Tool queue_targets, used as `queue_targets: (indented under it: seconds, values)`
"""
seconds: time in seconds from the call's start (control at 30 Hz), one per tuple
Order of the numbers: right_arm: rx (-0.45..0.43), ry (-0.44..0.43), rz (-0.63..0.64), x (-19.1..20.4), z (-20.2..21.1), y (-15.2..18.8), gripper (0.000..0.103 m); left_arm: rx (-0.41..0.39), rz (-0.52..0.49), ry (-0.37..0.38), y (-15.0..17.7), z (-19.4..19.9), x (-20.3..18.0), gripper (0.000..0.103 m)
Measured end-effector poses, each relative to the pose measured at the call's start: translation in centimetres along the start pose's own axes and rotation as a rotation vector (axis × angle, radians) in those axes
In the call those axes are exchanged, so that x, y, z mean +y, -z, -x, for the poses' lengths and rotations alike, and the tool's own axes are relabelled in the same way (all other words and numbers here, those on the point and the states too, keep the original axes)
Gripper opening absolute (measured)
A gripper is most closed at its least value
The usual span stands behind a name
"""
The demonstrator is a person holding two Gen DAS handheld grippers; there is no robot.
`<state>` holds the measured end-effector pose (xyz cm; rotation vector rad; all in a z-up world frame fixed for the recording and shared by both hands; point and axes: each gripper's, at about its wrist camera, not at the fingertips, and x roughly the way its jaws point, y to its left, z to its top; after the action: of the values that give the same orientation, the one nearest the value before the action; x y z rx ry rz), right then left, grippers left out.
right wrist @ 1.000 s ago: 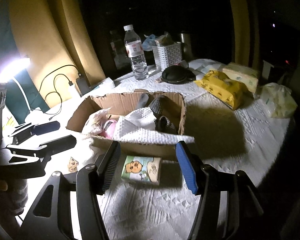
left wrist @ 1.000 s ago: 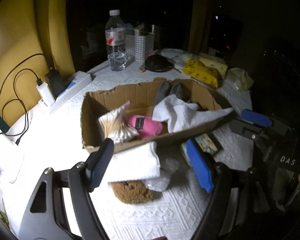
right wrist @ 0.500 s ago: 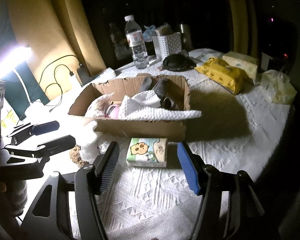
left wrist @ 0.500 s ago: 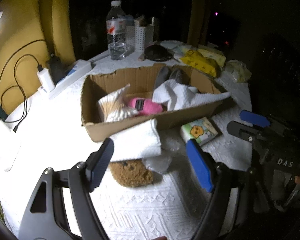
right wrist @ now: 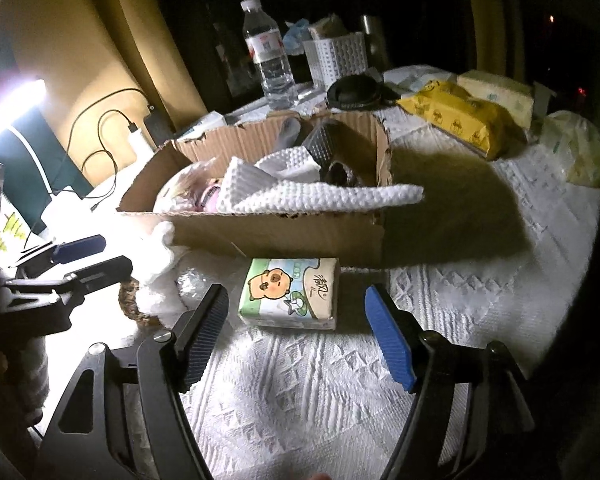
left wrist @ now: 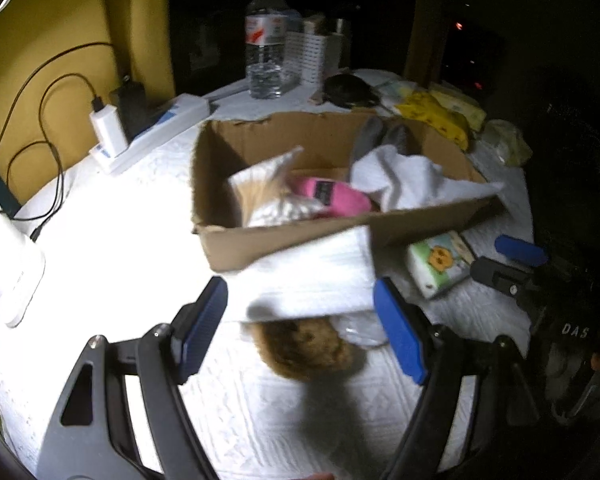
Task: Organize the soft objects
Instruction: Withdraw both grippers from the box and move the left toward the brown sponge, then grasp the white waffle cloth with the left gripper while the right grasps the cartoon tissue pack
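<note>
Left wrist view. Left gripper (left wrist: pixel 300 324): jaws spread wide, holding nothing, above the white-clothed surface (left wrist: pixel 112 236). Between and just ahead of its fingers: brown plush (left wrist: pixel 304 348), partly under a folded white cloth (left wrist: pixel 316 276) that leans against the near wall of the box (left wrist: pixel 284 236). Crinkled clear plastic (left wrist: pixel 360 330) touches the plush beside the right finger. Inside the box, farther ahead: swab bag (left wrist: pixel 268 188), pink item (left wrist: pixel 332 196), white towel (left wrist: pixel 412 180) draped over the far-right rim, grey items (left wrist: pixel 380 136) at the back. Ahead-right, just outside the box: tissue pack (left wrist: pixel 440 264). Far right: right gripper (left wrist: pixel 516 264), jaws apart. Well ahead: bottle (left wrist: pixel 266 40), basket (left wrist: pixel 312 56), yellow pack (left wrist: pixel 436 116). Ahead-left: power strip (left wrist: pixel 152 136) with charger.

Right wrist view. Right gripper (right wrist: pixel 296 332): jaws wide apart, empty. Tissue pack (right wrist: pixel 290 292) lies flat just ahead, between the fingers, close against the box (right wrist: pixel 276 236). Towel (right wrist: pixel 312 196) hangs over the near rim. Left: left gripper (right wrist: pixel 72 264), with plush (right wrist: pixel 130 304) and cloth (right wrist: pixel 160 252) beside it. Ahead-right: yellow pack (right wrist: pixel 460 116). Well ahead: bottle (right wrist: pixel 268 52), basket (right wrist: pixel 336 56).
</note>
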<state>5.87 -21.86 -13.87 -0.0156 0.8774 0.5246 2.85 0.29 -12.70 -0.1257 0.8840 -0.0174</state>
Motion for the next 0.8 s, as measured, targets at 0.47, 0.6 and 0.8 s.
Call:
queue_targets:
  seconds: [0.47,0.6,0.8]
  values:
    - [0.075,-0.038,-0.005,-0.1,-3.8,0.1,0.074,0.08,0.041,0.027,0.1,-3.6,1.8,0.076]
    - [0.084,-0.052,-0.008,0.0,-4.1,0.3,0.074,0.069,0.033,0.041,0.1,-3.6,1.7,0.075]
    - [0.087,-0.041,-0.001,0.1,-4.5,0.4,0.073,0.069,0.006,0.057,0.2,-3.5,1.2,0.046]
